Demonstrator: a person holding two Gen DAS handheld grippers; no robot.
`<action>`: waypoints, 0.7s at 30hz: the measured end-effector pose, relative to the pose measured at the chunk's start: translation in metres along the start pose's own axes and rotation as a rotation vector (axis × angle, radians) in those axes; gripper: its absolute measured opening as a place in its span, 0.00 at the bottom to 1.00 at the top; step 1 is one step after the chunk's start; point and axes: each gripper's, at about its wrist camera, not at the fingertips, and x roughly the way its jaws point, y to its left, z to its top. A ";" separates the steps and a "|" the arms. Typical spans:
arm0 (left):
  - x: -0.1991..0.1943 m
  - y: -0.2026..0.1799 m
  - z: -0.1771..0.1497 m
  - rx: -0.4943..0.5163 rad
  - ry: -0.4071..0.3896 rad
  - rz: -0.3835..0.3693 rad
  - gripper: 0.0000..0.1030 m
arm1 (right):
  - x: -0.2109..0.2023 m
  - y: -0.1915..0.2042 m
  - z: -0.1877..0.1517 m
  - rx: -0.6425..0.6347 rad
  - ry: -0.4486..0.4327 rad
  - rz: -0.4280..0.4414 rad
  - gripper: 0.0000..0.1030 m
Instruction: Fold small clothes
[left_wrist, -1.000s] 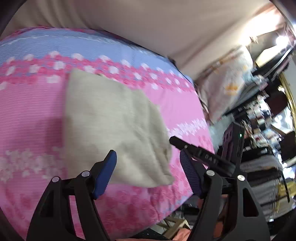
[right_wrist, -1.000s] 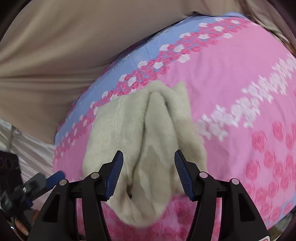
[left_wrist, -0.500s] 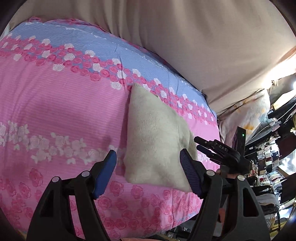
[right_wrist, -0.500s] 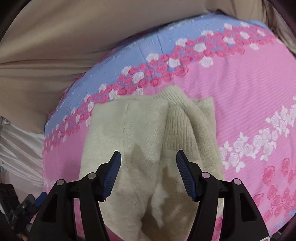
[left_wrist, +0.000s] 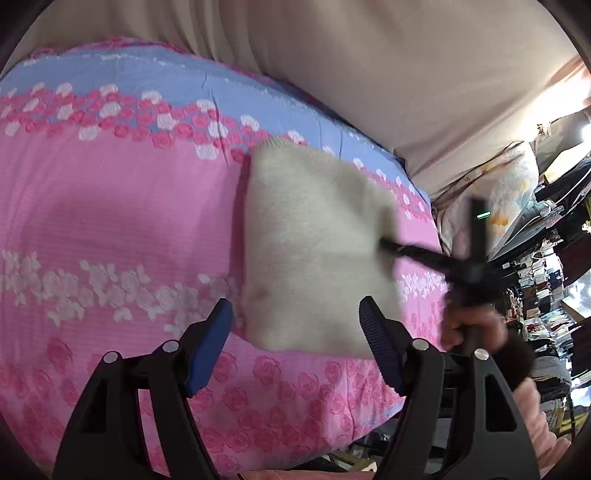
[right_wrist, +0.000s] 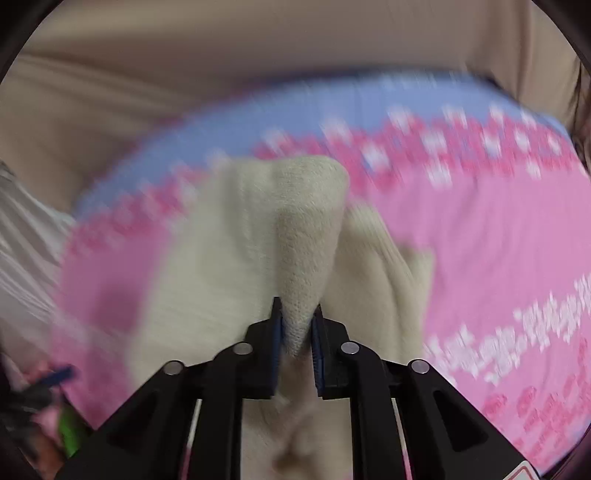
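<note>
The cream knitted garment (left_wrist: 317, 251) lies on the bed (left_wrist: 110, 221), over the pink floral cover near its blue band. The right gripper (right_wrist: 297, 328) has just been closing, and its fingers now pinch a raised ridge of the knit between them. The left gripper (left_wrist: 295, 325) hovers at the garment's six o'clock edge, fingers apart and holding nothing. The step in hand looks like taking hold for a fold. The next move likely calls for carrying the pinched layer across toward twelve o'clock, perhaps with the left gripper pinning the near edge so the cloth does not drag.
</note>
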 end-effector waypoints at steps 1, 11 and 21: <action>0.001 -0.002 -0.001 0.006 0.003 0.002 0.67 | -0.003 -0.008 -0.008 0.035 -0.019 0.028 0.14; 0.008 -0.004 -0.005 0.017 0.028 0.014 0.67 | -0.011 -0.035 -0.041 0.226 -0.053 0.159 0.56; -0.010 0.011 -0.007 -0.002 -0.008 0.019 0.67 | 0.014 0.005 -0.011 0.235 0.026 0.173 0.19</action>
